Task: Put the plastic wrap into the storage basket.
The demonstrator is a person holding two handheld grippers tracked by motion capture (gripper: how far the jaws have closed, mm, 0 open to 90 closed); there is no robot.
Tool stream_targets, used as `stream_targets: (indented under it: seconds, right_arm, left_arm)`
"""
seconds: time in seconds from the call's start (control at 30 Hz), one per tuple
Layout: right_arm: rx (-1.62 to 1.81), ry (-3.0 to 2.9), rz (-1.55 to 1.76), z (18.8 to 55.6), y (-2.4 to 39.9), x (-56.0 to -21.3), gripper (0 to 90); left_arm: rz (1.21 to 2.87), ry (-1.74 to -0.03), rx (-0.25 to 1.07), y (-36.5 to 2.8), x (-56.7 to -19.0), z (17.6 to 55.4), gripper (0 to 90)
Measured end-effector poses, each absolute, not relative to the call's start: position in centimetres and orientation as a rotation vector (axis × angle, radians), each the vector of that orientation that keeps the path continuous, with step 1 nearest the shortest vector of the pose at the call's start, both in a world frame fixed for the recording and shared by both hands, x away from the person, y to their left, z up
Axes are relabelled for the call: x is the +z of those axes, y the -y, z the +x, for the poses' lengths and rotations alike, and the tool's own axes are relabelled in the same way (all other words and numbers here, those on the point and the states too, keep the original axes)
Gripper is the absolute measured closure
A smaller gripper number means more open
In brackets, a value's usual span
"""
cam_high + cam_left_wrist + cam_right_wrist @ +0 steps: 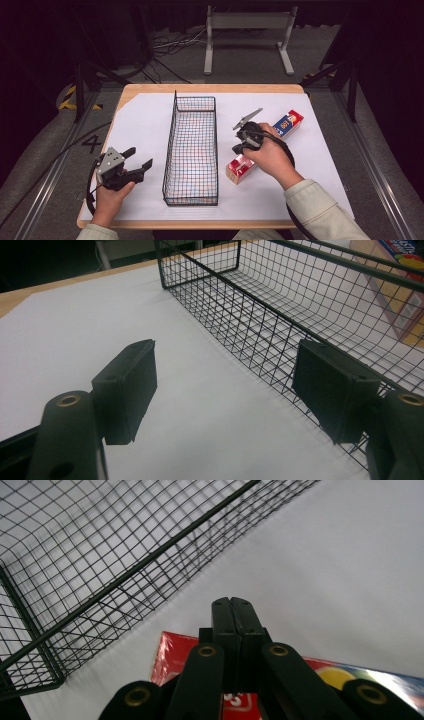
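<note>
Right gripper [234,611], jaws together, above the red box [260,148]; wire basket [192,150] alongside

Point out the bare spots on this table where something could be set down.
Bare white sheet left of the wire basket, beyond the left gripper. Basket floor is bare too. Right side is crowded: the long box and right gripper; free strip along the right edge.

- The box [260,147] beside the basket [191,150]: its middle is hidden under the right hand [272,157].
- Its print is too small to read.
</note>
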State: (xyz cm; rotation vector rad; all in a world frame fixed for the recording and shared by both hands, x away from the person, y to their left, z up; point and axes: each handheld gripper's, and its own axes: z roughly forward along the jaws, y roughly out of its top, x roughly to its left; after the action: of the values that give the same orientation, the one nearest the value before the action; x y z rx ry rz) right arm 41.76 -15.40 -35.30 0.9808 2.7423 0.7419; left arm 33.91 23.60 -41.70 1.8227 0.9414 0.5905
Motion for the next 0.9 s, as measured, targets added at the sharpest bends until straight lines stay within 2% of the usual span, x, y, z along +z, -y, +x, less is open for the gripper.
stream_targets:
  seconds: [0.4,0.9]
  right_arm:
    - [0.635,-2.844,0.971,42.5,12.7,-39.2,90.0]
    - [0.463,-2.962,0.998,40.1,14.2,-38.9,90.0]
  left_arm:
    - [1.824,-0.947,0.583,-23.6,-41.8,33.9,26.3]
    - [1.822,-0.944,0.578,-23.5,-41.8,34.0,26.2]
